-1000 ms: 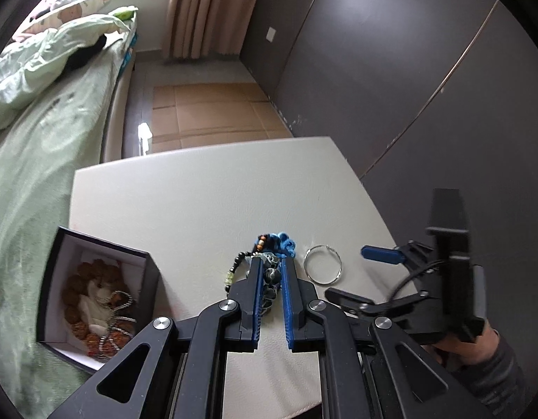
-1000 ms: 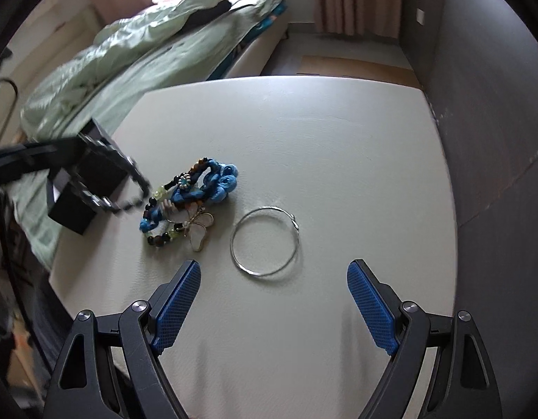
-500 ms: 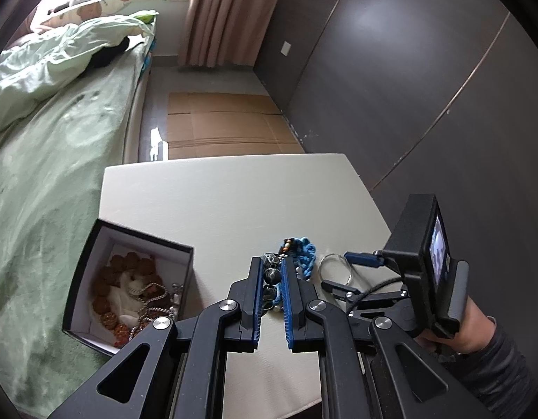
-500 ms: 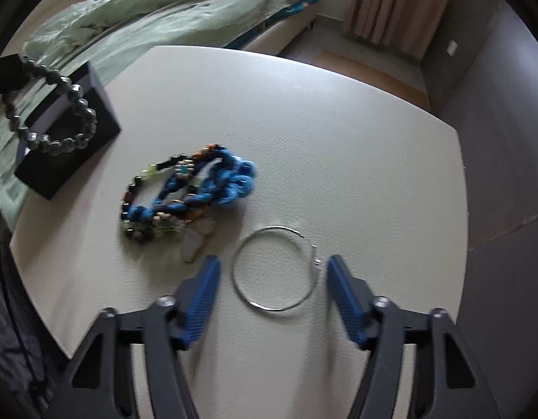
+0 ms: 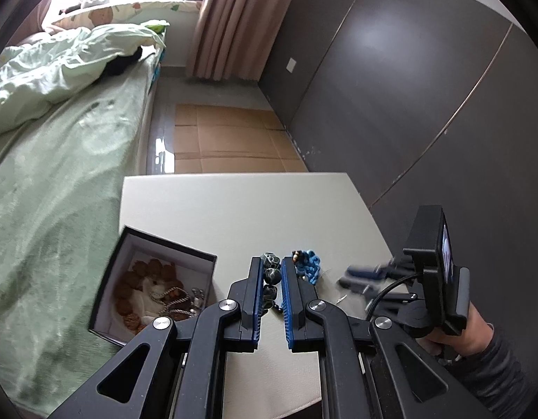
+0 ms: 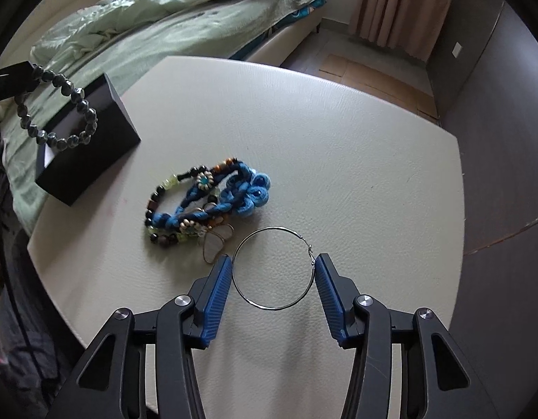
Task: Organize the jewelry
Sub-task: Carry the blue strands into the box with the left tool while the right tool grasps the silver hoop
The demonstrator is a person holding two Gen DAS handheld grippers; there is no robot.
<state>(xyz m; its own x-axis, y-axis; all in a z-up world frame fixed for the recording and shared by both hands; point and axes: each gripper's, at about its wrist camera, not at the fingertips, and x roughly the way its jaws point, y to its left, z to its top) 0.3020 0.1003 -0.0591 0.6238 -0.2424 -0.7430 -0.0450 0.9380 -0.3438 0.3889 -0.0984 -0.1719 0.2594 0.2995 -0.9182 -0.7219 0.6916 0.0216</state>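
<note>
1. The left gripper has its fingers drawn in tight on a dark green bead bracelet, the beads pinched between the blue pads.
2. From the right-hand camera that same bracelet hangs as a loop in the air, clear of the surface, in front of the black box.
3. The black box sits open at the left edge of the pale surface, next to the bed. Inside it lie a brown bead bracelet and a tangle of chain on a white lining.
4. The right gripper points steeply down at a thin silver hoop lying flat on the surface. Its fingers have just been closing, and the hoop lies between them: one pad just beside its left edge, the other at its clasp. Whether the pads press on the wire I cannot tell.
5. A heap of blue cord and mixed bead bracelets lies just left of the hoop, with a small wire pendant near the right gripper's left finger.
6. A hand in a grey sleeve holds the right gripper's handle.
</note>
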